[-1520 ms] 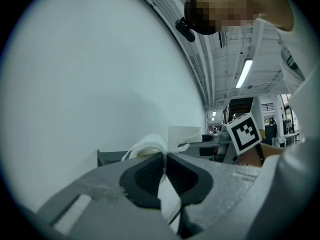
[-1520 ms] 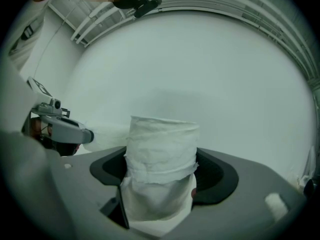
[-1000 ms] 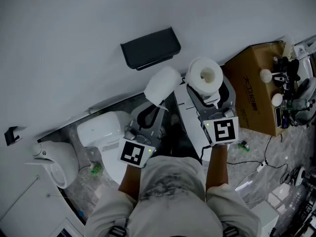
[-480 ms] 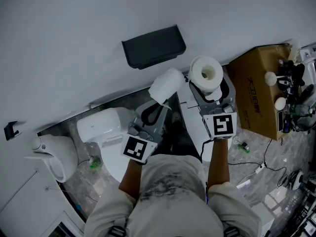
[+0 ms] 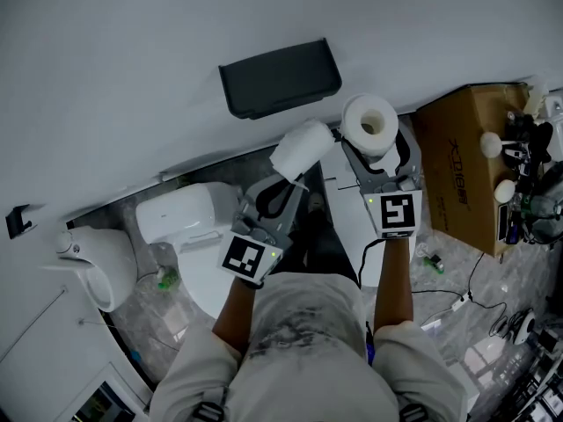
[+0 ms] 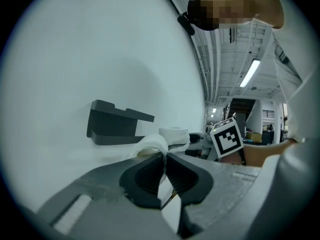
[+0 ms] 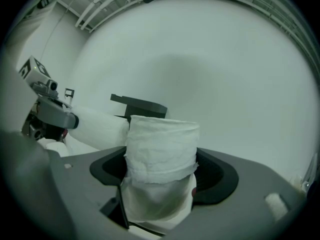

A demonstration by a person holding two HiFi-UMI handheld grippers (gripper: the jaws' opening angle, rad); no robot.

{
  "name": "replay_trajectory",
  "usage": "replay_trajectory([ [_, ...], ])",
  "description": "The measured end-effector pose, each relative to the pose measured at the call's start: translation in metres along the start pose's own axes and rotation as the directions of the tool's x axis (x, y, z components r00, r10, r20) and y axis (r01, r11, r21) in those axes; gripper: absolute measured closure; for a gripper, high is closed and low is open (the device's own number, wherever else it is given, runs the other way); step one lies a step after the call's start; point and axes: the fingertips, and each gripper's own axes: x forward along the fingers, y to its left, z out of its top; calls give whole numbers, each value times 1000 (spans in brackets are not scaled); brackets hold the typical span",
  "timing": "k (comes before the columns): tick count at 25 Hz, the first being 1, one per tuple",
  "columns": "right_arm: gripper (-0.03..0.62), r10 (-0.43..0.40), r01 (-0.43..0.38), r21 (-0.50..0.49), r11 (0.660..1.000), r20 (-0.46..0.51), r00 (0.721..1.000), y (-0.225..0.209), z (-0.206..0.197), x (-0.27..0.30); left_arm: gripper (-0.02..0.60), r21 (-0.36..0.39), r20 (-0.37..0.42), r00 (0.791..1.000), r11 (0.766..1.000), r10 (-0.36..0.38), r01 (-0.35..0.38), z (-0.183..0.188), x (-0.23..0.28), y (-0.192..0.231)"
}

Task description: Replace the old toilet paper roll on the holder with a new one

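White wall, dark holder looks bare. Fresh roll upright near it, right hand-held gripper clamped wide around it. Left hand-held gripper nearly closed, pinching other roll (likely the old one). Keep the fresh roll level and approach the holder squarely.

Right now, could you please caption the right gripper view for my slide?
Right claw clamps an upright toilet paper roll in front of a dark wall holder.

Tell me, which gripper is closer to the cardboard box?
Right. The right gripper is beside the cardboard box, at its left in the head view; the left gripper is farther left.
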Motion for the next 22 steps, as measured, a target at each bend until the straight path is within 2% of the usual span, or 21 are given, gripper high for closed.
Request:
replay_trajectory([
  [6, 201, 28, -28, -5, 1000, -28, 999, 0, -18, 14, 563, -38, -1, 1000, 999, 10, -10, -11, 5, 6],
  [22, 201, 67, -75, -100, 992, -80, 995, 3, -45, 45, 563, -67, 5, 999, 997, 44, -44, -26, 13, 21],
])
